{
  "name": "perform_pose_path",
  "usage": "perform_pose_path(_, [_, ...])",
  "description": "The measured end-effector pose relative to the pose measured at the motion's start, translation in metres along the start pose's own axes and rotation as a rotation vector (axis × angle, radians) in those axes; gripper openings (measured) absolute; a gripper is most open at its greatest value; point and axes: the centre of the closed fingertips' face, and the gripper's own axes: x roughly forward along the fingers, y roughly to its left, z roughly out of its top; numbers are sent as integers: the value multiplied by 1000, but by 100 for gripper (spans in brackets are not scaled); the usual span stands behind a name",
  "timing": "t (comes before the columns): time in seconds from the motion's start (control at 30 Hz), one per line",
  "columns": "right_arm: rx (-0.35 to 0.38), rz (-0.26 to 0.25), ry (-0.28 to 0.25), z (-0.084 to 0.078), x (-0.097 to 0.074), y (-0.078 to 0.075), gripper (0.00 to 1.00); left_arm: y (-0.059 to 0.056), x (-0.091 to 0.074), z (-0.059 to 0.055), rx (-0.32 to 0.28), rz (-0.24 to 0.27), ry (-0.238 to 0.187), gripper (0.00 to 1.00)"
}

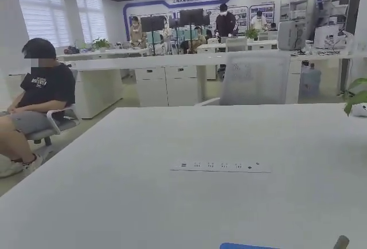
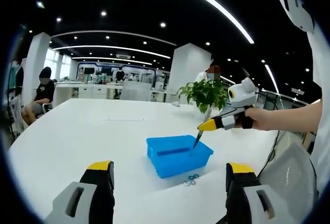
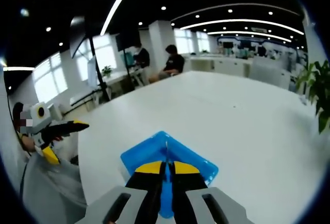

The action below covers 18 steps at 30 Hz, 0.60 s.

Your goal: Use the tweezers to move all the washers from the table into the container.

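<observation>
While tweezers [image 2: 198, 138] overhang the container [image 2: 179, 158], perhaps three washers [image 2: 190, 181] lie beside.

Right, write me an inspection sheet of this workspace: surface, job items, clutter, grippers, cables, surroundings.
Surface: white tabletop with a flush socket panel set into it.
Job's things: blue rectangular plastic container standing on the table; small metal washers lying on the table just outside its wall; thin metal tweezers, tip pointing down over the container.
Clutter: nothing seen.
Grippers: left gripper open, holding nothing; right gripper shut on the tweezers.
Cables: nothing seen.
Surroundings: open office with rows of desks; seated person; white mesh chair behind the table; green potted plant at the table's far side.
</observation>
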Motion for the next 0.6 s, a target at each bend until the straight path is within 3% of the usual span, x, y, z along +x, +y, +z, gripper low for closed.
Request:
perform_pose_path(0.27, [14, 61, -59, 15, -10, 37, 2, -1, 0, -1, 0, -4, 6, 91])
perform_pose_path(0.43, [25, 102, -36, 2, -8, 55, 2, -1, 0, -2, 3, -4, 13, 90])
perform_pose_path(0.6, [45, 106, 6, -24, 1, 57, 2, -1, 0, -3, 4, -5, 19, 90])
